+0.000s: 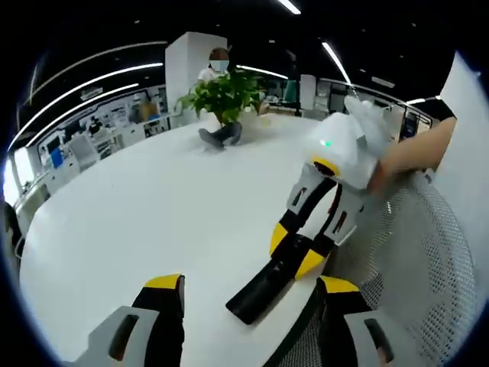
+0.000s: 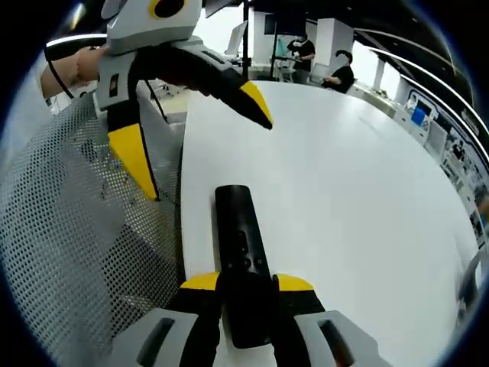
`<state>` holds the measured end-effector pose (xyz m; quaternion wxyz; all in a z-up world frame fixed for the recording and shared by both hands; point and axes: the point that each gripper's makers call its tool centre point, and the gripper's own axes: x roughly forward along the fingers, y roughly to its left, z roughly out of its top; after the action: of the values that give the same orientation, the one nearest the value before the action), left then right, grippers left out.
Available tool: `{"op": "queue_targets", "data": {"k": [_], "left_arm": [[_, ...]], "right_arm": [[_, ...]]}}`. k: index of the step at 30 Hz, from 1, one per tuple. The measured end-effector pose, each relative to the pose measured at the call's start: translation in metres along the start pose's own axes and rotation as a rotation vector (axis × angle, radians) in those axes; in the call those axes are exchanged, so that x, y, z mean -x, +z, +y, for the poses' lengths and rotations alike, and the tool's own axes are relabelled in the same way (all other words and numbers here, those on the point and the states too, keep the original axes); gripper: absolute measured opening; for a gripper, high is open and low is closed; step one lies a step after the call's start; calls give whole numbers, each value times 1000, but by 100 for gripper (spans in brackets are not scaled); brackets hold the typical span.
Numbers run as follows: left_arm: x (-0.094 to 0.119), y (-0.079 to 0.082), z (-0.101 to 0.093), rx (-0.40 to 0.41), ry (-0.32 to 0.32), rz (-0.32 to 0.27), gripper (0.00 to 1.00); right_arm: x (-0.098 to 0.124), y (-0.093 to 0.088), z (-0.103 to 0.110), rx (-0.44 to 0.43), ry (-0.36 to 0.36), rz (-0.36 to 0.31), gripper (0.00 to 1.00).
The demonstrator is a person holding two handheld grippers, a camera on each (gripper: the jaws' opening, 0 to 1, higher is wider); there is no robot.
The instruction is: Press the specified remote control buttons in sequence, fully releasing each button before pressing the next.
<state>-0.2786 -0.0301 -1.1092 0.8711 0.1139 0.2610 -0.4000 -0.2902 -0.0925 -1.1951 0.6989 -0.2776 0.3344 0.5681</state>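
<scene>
A black remote control (image 2: 238, 237) points away from me over the white table (image 2: 344, 199), close to its edge. My right gripper (image 2: 247, 284) is shut on the remote's near end, its yellow-tipped jaws pressing both sides. In the left gripper view the same remote (image 1: 263, 287) juts out of the right gripper (image 1: 294, 252), which comes in from the right in a person's hand. My left gripper (image 1: 250, 283) stands open, jaws wide apart on either side of the remote's free end. In the right gripper view the left gripper (image 2: 195, 130) hovers open above the remote's far end.
A grey mesh chair (image 1: 416, 252) stands against the table's edge beside the remote, also seen as the mesh chair (image 2: 69, 222). A potted plant (image 1: 225, 95) stands at the table's far side. People (image 2: 340, 76) sit beyond the far end.
</scene>
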Motion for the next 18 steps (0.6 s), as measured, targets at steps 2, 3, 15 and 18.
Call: {"op": "queue_targets", "data": {"k": [2,3,15,18], "left_arm": [[8,8,5,29,32,-52,83],[12,14,9,45,53,-91,85],[44,47,25,72,166,-351,100],[52,56,28,99,175,-439,100]], "right_arm": [[0,0,0,0,0,-1,22],[0,0,0,0,0,-1,22],[0,0,-1,0,-2,-2,22],[0,0,-1,-2,-2,-4,22]]}}
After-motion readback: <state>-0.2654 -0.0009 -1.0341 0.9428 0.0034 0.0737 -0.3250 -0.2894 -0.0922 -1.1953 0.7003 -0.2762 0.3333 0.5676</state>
